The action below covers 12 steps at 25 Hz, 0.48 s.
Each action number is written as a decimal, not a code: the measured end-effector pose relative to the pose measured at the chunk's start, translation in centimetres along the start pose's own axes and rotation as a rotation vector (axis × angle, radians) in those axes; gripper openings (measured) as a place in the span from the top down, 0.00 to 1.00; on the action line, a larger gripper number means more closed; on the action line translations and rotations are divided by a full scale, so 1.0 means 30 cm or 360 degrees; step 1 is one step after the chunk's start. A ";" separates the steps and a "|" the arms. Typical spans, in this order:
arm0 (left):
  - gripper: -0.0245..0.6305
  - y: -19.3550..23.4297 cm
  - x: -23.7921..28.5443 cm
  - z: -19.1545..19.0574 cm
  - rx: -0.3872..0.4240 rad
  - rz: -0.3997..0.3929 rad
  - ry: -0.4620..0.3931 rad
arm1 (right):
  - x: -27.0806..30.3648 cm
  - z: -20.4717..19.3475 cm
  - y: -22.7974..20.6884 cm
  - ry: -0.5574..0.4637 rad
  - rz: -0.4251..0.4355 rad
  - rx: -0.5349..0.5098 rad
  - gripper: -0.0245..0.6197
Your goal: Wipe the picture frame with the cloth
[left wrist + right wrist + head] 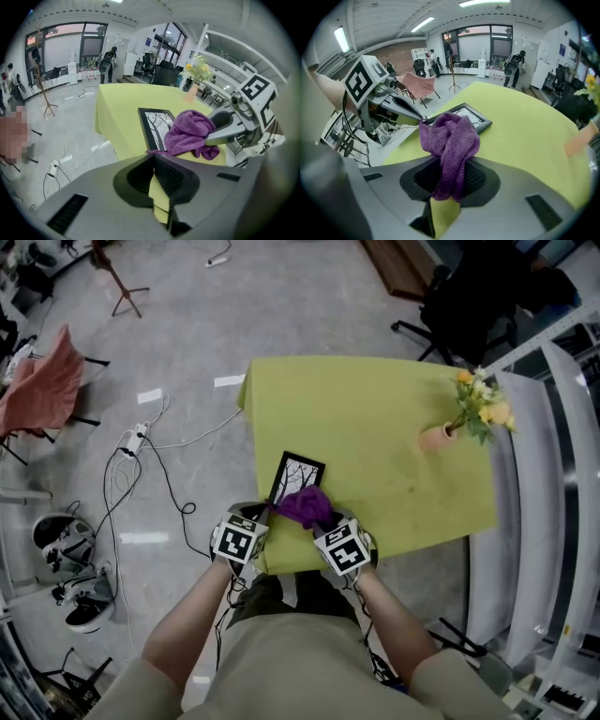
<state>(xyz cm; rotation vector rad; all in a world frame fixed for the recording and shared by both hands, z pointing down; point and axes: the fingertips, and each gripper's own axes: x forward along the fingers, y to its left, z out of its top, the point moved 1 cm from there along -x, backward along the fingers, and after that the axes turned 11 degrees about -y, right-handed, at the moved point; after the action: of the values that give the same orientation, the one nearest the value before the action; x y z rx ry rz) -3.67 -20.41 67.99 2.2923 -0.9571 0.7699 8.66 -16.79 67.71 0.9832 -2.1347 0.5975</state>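
A black picture frame (297, 474) with a tree print lies flat near the front left edge of the yellow-green table (375, 427). A bunched purple cloth (306, 507) rests on the frame's near end. My right gripper (325, 523) is shut on the cloth (450, 136), which rises out of its jaws just in front of the frame (476, 117). My left gripper (267, 514) is shut on a thin corner of the cloth (187, 133) beside the frame (154, 124). The two grippers face each other closely over the table's near edge.
A small vase of yellow flowers (448, 432) stands at the table's far right. A black office chair (464, 301) is beyond the table. Cables and a power strip (131, 441) lie on the floor to the left. White shelving rails (530, 493) run along the right.
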 end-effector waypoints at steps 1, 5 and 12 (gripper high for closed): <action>0.95 0.001 -0.001 0.002 0.0008 0.0001 0.0004 | -0.023 0.001 -0.017 -0.0013 -0.0032 0.0018 0.80; 0.95 0.003 -0.035 0.051 0.0033 0.0024 -0.0043 | -0.156 0.073 -0.093 -0.0199 -0.0161 0.0125 0.80; 0.95 -0.021 -0.229 0.321 0.0042 0.0031 -0.0384 | -0.432 0.307 -0.202 -0.0642 -0.0323 0.0233 0.80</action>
<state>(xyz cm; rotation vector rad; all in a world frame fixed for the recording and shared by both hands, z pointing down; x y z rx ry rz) -4.38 -23.27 56.51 2.4418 -1.0816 0.5237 15.76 -20.40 52.69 1.4855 -2.3176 0.4907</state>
